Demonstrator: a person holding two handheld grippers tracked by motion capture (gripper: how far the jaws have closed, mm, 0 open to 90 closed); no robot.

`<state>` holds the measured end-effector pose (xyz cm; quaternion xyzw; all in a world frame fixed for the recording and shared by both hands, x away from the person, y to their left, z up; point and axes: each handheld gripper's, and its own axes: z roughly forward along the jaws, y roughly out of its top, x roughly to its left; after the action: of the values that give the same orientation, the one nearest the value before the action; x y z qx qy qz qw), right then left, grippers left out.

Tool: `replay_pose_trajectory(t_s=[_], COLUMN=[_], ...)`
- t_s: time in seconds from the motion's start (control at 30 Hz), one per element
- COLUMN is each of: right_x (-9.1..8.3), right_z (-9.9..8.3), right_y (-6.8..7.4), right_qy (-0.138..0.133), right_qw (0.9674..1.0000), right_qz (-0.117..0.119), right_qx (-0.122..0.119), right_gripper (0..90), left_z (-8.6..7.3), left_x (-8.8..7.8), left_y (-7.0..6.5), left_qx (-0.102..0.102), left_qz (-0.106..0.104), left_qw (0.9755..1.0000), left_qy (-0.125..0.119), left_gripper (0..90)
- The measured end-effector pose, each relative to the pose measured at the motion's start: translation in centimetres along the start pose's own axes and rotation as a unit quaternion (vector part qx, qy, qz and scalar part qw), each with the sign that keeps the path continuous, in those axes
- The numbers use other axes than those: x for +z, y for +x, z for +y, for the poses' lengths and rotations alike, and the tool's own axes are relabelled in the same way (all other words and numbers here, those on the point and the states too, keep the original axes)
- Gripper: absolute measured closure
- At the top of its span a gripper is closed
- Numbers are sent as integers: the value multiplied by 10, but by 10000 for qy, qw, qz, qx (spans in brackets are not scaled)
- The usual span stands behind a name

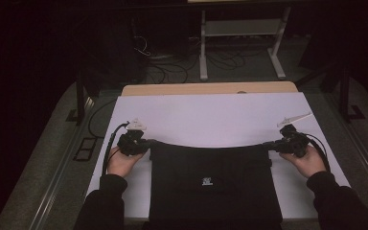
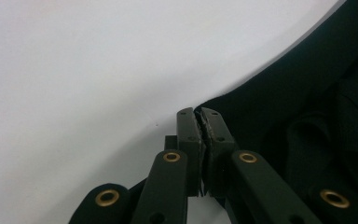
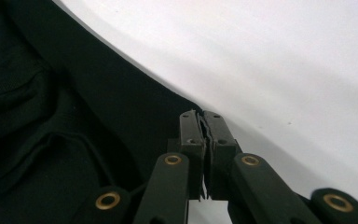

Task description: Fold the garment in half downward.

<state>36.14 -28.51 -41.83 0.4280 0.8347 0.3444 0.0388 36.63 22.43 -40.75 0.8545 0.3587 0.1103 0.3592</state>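
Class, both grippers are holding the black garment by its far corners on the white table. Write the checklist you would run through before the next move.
1. Left gripper shut on a corner of the black garment: ok.
2. Right gripper shut on the other corner: ok.
3. Far edge pulled taut: not ok, it sags in a curve.
4. Garment on the white table: not ok, near part runs off the front edge.
5. Fabric layers caught in each grip: cannot tell.

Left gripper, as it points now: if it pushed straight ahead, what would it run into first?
The left gripper is shut on a corner of the black garment and points across it toward the right gripper. Going straight on, it would probably meet more of that cloth first; depth is unclear.
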Motion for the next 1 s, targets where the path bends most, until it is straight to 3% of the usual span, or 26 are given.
replay_pose_trajectory(t_s=[0.2, 0.3, 0.47, 0.7, 1.0], right_x=[-6, -8, -6, -6, -11], right_z=[10, 14, 18, 32, 53], right_y=[3, 2, -4, -11, -15], right_qy=[-24, -60, -26, -124, -244], right_qw=[9999, 9999, 9998, 9994, 9985], right_qz=[-67, -121, -215, -312, -482], right_qx=[-102, -105, -53, 29, 36], right_gripper=[863, 864, 864, 863, 863], left_z=[11, 16, 22, 32, 49], left_x=[-7, -9, -6, 0, -5], left_y=[-4, -5, -1, 11, 19], left_qx=[176, 169, 241, 77, 16], left_qz=[103, 133, 177, 226, 264], left_qw=[9997, 9997, 9995, 9997, 9996], left_qy=[-102, -142, -64, -2, 10], left_gripper=[862, 862, 861, 861, 859])
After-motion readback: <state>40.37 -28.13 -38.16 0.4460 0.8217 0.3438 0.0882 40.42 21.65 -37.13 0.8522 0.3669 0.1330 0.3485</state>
